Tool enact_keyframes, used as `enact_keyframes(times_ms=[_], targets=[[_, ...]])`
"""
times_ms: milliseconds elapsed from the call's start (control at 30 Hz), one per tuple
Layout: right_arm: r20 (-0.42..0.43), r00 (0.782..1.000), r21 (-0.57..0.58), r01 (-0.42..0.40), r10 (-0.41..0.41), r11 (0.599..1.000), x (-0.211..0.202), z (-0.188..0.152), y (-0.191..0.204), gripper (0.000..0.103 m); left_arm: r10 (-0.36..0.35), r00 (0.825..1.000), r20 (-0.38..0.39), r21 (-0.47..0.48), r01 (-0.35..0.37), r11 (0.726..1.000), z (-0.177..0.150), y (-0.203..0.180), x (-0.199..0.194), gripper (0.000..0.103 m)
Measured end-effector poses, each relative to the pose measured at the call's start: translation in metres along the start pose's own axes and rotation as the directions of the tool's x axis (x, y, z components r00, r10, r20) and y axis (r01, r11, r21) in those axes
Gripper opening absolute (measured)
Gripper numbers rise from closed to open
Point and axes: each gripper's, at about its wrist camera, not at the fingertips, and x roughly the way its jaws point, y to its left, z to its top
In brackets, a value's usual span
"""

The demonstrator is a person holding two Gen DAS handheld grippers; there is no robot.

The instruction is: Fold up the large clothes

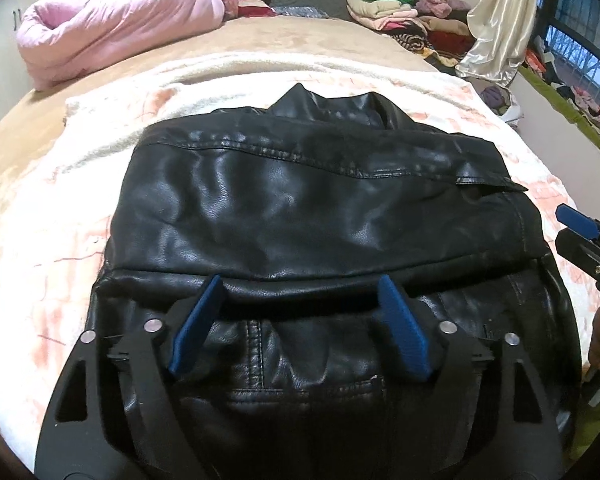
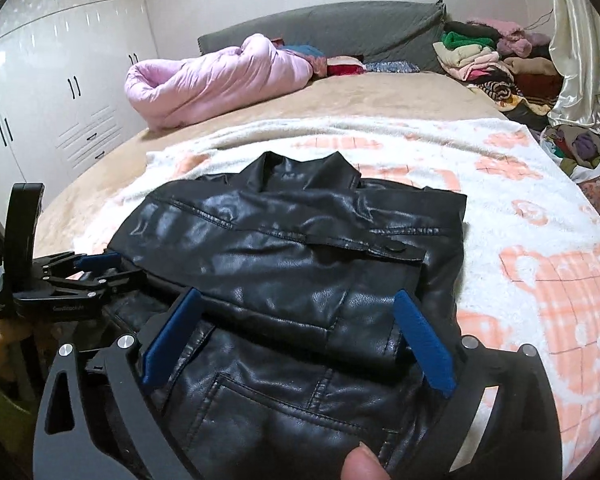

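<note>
A black leather jacket (image 1: 308, 208) lies on the bed, collar at the far end, both sleeves folded across its body. It also shows in the right wrist view (image 2: 300, 256). My left gripper (image 1: 302, 286) is open, its blue pads just above the jacket near the lower hem, with the folded sleeve edge between them. It also shows in the right wrist view (image 2: 95, 264) at the jacket's left edge. My right gripper (image 2: 300, 300) is open over the jacket's lower right part. It shows at the right edge of the left wrist view (image 1: 580, 224).
The jacket rests on a white and peach blanket (image 2: 540, 264) over a tan bed (image 2: 340, 96). A rolled pink quilt (image 2: 211, 80) lies at the far left. Piled clothes (image 2: 484, 60) sit at the far right. White wardrobes (image 2: 47, 80) stand left.
</note>
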Motion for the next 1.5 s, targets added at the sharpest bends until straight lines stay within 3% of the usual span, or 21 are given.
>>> enact_keyframes(times_ms=[167,1000,1500], targets=[[0.010,1.000,-0.007,0.011,-0.011,1.000,-0.004,0.001,0.003,0.098,0.012,1.000,0.012,-0.017,-0.012,1.000,0.002,0.001,-0.010,0.092],[0.079,0.997,-0.061,0.028,-0.023,0.998,-0.028,0.005,0.023,0.099,0.000,0.999,0.044,-0.027,0.001,1.000,-0.004,-0.011,-0.049,0.093],[0.103,0.994,-0.048,-0.013,0.018,0.999,-0.056,-0.016,0.042,0.099,-0.029,0.998,0.059,-0.031,0.031,0.999,-0.022,-0.005,-0.077,0.093]])
